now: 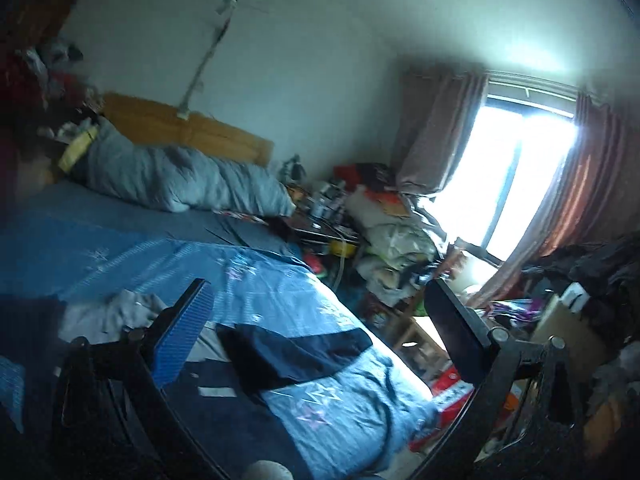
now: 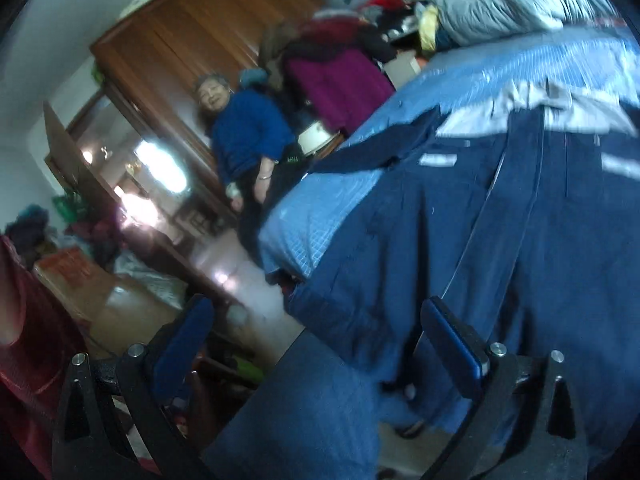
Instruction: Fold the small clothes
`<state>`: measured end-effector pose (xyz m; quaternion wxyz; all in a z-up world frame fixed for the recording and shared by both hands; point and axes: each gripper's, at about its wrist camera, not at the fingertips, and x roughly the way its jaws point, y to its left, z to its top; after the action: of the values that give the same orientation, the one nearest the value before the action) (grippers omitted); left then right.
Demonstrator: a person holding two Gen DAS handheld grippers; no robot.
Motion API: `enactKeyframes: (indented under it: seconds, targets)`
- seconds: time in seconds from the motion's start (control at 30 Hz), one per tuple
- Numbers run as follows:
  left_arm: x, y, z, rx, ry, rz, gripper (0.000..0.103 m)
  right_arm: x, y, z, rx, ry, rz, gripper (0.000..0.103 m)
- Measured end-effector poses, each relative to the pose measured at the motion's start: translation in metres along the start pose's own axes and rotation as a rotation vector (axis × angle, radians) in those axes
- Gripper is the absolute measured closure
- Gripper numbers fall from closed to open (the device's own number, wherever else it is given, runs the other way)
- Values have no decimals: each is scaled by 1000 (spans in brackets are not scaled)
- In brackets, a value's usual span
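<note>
A dark navy garment [image 1: 296,356] lies spread on the blue bedspread [image 1: 120,256], with a grey cloth [image 1: 124,312] bunched beside it. My left gripper [image 1: 320,304] hovers above the bed's near end, open, nothing between its fingers. In the right wrist view the same navy garment [image 2: 460,220] hangs over the bed's edge, with white labels showing. My right gripper [image 2: 316,320] is open just in front of the hanging cloth and holds nothing.
A grey pillow [image 1: 180,180] lies at the wooden headboard [image 1: 192,132]. Piles of bags and clutter [image 1: 384,240] fill the floor by the bright window [image 1: 516,184]. A person in a blue top [image 2: 248,136] sits beside the bed, before a brown wardrobe [image 2: 192,40].
</note>
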<state>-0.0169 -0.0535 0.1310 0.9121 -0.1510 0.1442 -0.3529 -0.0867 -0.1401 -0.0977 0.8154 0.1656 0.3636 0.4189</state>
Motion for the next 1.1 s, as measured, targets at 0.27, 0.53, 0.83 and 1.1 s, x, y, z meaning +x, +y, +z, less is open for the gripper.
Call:
enactKeyframes:
  seconds: [0.27,0.53,0.83,1.1]
  targets:
    - [85,160,-114,-12,328,516,0,-30,-78,-1,-27,-25,-542,0]
    - [127,268,-260,6,700,815,0,-17,-181,-2,72,145,-795,0]
    - [117,278,-274,-38,656,792,0,-16,-192,-16,85,128,-850,0]
    - [112,286,-274,-60,673,788,0,-4,-188,-9,96,163,-871,0]
